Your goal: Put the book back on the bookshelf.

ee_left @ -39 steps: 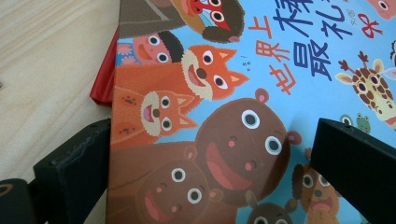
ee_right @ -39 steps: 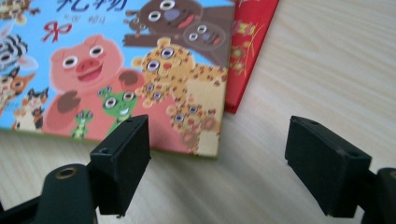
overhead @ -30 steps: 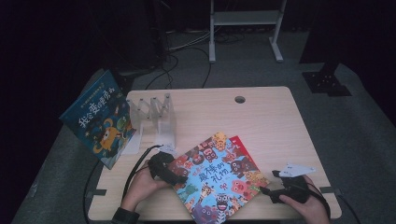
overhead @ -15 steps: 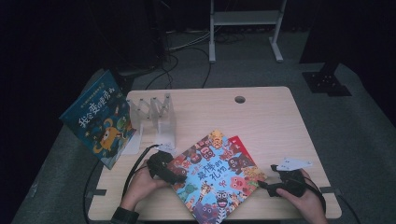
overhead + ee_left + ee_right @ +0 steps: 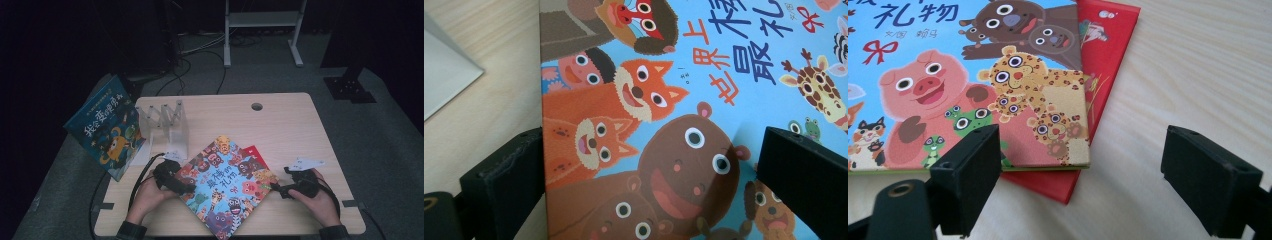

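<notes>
Animal book: we see the animal picture book lying flat and turned at an angle on the near middle of the desk, its lower corner reaching the near edge.
Red book: a red book lies under it, showing past its right corner (in the right gripper view the red cover sticks out beneath the leopard corner).
Left tool: our left tool sits at the book's left edge, jaws wide apart; in the left gripper view one jaw is off the cover over bare wood and the other above the cover, gripping nothing.
Right tool: our right tool waits just beside the book's right corner, jaws spread wide with bare desk between them, holding nothing.
Rack: a clear plastic book rack stands behind the left tool, near the book's upper left edge.
Blue book: a blue book leans off the desk's left side, well apart from the others.
Desk hole: a round cable hole sits near the far edge.
</notes>
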### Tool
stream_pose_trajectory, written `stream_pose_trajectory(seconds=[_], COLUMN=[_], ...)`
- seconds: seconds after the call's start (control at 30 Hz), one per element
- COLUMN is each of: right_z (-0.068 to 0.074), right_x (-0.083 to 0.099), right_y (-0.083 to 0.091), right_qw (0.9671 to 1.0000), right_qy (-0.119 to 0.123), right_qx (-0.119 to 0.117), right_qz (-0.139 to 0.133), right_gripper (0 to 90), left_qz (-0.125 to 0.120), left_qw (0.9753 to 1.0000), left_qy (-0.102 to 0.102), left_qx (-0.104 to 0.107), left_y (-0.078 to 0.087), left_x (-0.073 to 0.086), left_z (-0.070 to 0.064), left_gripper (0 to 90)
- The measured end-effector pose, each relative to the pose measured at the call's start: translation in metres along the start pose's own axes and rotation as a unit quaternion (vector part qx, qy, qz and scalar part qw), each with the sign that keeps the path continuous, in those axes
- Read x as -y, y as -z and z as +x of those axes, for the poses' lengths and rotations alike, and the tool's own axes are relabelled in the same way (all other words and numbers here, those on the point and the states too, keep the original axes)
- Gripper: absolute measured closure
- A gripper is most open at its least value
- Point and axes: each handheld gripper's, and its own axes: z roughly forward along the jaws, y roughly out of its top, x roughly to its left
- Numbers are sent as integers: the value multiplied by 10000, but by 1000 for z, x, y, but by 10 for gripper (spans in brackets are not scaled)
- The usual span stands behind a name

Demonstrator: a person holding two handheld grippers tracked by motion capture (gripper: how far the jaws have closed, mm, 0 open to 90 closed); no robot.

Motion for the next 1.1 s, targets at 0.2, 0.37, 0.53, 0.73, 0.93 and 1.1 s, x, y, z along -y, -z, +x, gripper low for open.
stream_pose_trajectory(seconds=[0.2,0.37,0.53,0.73,0.93,1.1], right_z=[-6,-12,-17,-7,15,32], right_x=[-10,-18,-20,-19,-14,-6], right_y=[-9,-16,-20,-11,0,2], right_qw=[10000,9999,9999,9999,9993,9989], right_qy=[-14,-35,-112,-115,-56,-19], right_qx=[42,102,126,-45,-243,-387], right_qz=[7,41,-11,-58,-268,-254], right_gripper=[155,154,169,227,236,230], left_qz=[31,12,-7,-7,-9,3], left_qw=[10000,9999,9999,9999,9999,9999], left_qy=[26,79,92,101,105,106], left_qx=[-58,-73,-68,-78,-78,-80], left_y=[2,1,0,0,0,0], left_x=[1,0,0,1,0,0], left_z=[2,2,2,2,2,2], left_gripper=[0,0,0,0,0,0])
